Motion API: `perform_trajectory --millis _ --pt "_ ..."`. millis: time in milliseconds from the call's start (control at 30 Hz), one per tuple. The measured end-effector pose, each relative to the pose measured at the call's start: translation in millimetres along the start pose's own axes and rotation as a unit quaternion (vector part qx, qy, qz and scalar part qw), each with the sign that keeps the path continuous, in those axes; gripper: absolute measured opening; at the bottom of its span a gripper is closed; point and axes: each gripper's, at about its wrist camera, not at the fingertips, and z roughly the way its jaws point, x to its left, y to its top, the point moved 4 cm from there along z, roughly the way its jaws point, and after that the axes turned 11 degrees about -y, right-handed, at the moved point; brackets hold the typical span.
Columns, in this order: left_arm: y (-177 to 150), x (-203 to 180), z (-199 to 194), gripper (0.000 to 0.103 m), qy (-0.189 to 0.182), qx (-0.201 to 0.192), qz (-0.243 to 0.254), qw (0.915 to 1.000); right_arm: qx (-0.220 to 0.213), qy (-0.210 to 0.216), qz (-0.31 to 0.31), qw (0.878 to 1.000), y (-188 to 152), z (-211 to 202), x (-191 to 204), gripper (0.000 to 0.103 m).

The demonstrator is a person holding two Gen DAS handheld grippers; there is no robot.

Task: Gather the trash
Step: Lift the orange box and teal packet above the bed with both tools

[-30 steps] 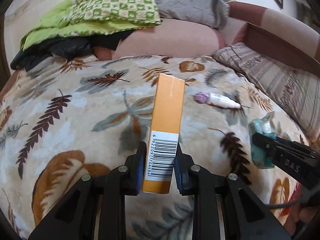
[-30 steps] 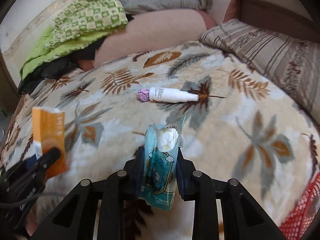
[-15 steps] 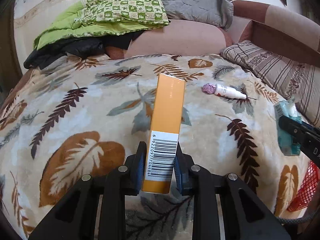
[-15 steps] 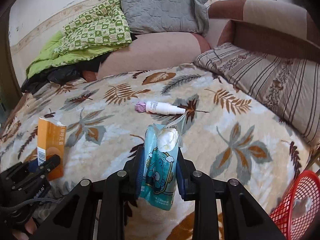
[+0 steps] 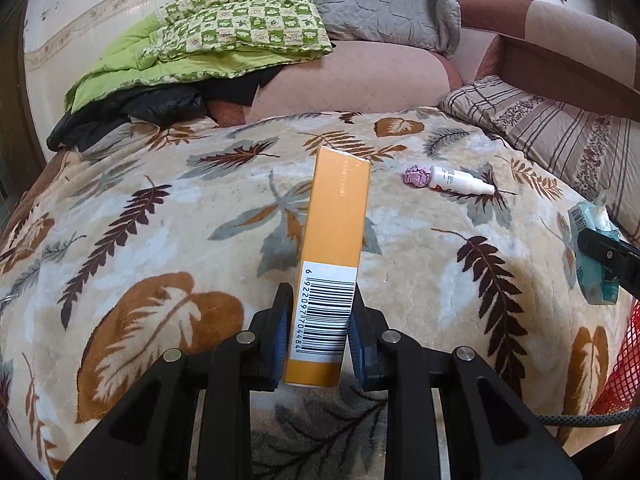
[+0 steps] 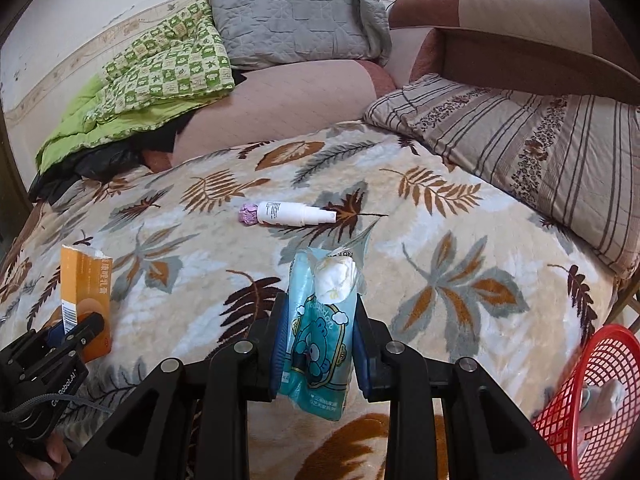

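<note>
My left gripper (image 5: 320, 330) is pinching the orange carton (image 5: 332, 264) low down, its blue pads (image 5: 280, 332) pressed flat on the two broad faces just at the barcode. The carton stands up and away from the jaws, its torn top end free. I judge it light and probably empty — thin card that will dent if I squeeze harder, so the present hold on the flat faces near the closed end looks like the right place. It is stiff enough along its length not to droop.

My right gripper (image 6: 318, 344) is closed on the teal tissue pack (image 6: 320, 336), a soft plastic wrapper with a cartoon bear and a wad of white tissue bulging from its open top. This one is limp and slick; the film can slide between the pads, and the loose tissue could drop out if I tip it. I hold it across the middle, where the pack is fullest, which seems the safest spot.

Both pieces hang above the bed's leaf-print blanket (image 5: 160, 240). Further out on the blanket lie a small white spray bottle (image 6: 294, 214) and, touching its base, a crumpled purple wrapper (image 6: 249, 214) — neither yet picked up. The red mesh basket (image 6: 592, 392) sits at the bed's edge to my right, nearest the tissue pack, with something pale already inside
</note>
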Motion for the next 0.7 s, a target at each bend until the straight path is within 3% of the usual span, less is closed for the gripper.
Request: perform_trajectory --millis 700 --pt "1 -12 -9 0.025 -0.003 -0.018 0.025 0.9995 -0.017 0.003 -0.003 1.000 1 -10 -5 0.031"
